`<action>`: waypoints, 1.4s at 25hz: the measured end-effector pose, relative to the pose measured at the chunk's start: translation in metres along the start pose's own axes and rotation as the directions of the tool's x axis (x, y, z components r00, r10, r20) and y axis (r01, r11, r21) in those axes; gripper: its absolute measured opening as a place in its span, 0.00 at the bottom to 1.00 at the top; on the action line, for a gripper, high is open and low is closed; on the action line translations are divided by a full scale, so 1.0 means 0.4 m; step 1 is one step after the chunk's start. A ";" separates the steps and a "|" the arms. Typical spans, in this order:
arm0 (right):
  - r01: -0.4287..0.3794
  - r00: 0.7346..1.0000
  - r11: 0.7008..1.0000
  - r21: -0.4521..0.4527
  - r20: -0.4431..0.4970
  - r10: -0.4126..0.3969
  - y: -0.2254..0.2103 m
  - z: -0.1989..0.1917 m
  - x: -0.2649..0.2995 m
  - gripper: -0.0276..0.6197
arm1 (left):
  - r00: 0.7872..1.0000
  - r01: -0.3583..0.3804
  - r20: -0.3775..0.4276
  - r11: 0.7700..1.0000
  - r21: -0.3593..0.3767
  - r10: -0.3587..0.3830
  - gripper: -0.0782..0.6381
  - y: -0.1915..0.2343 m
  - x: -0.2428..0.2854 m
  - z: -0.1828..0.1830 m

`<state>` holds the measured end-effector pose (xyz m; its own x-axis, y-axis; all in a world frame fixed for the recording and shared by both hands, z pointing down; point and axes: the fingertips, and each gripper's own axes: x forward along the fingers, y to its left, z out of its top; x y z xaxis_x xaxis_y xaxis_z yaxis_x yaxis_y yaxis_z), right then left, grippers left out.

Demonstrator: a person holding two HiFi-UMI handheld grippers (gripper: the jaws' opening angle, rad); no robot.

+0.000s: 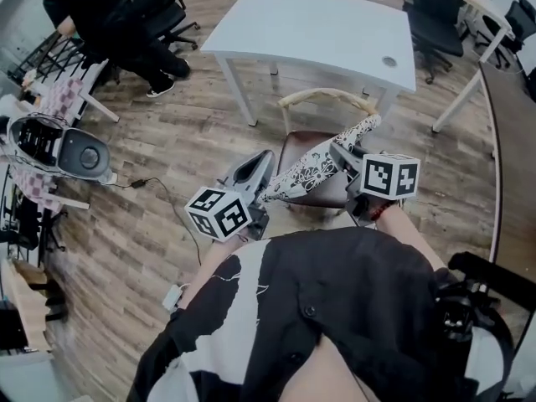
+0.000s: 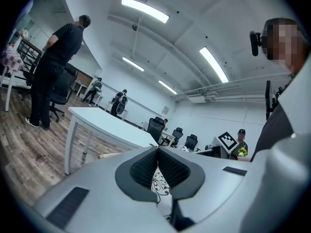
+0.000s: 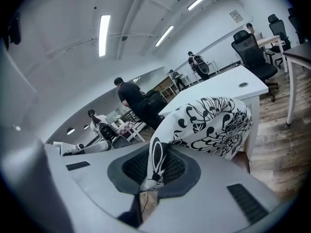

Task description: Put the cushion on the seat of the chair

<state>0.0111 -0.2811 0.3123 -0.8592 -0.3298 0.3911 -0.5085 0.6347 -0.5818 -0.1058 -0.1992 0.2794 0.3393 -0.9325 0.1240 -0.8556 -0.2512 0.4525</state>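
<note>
A white cushion [image 1: 314, 167] with a black floral print hangs stretched between my two grippers, above the brown seat of a chair [image 1: 295, 144] with a pale curved backrest. My left gripper [image 1: 258, 179] is shut on the cushion's near left edge; its patterned cloth [image 2: 159, 184] shows pinched between the pads. My right gripper [image 1: 342, 156] is shut on the right edge, and the cushion [image 3: 209, 125] rises up out of its jaws. The chair's seat is mostly hidden under the cushion.
A white table [image 1: 318, 32] stands just behind the chair. A person in black [image 1: 109, 19] bends by an office chair at the far left. A fan-like appliance [image 1: 75, 151] and a cable [image 1: 167, 203] lie on the wooden floor left. More office chairs [image 1: 440, 15] stand at right.
</note>
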 end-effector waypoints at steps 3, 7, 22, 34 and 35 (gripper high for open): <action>-0.037 0.999 0.999 -0.015 -0.030 0.037 -0.025 0.027 0.029 0.09 | 0.999 -0.041 0.002 0.999 -0.002 0.041 0.13 0.017 0.035 -0.007; -0.062 0.996 0.998 -0.009 -0.064 0.061 -0.061 0.039 0.063 0.09 | 0.996 -0.091 -0.011 0.996 -0.005 0.091 0.13 0.042 0.056 -0.031; -0.084 0.980 0.996 0.026 -0.180 0.087 -0.129 -0.072 0.168 0.09 | 0.985 -0.158 -0.093 0.982 -0.104 0.148 0.13 0.097 0.082 -0.178; -0.061 0.979 0.997 0.049 -0.191 0.069 -0.217 -0.142 0.329 0.09 | 0.987 -0.124 -0.117 0.986 -0.107 0.111 0.13 0.247 0.160 -0.273; -0.058 0.980 0.997 0.052 -0.189 0.067 -0.219 -0.145 0.340 0.09 | 0.986 -0.129 -0.117 0.986 -0.108 0.116 0.13 0.261 0.158 -0.277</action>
<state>-0.0580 -0.3410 0.4576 -0.8653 -0.1488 0.4786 -0.4599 0.6154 -0.6401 -0.1302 -0.2557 0.4322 0.2813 -0.9183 0.2786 -0.8451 -0.0995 0.5253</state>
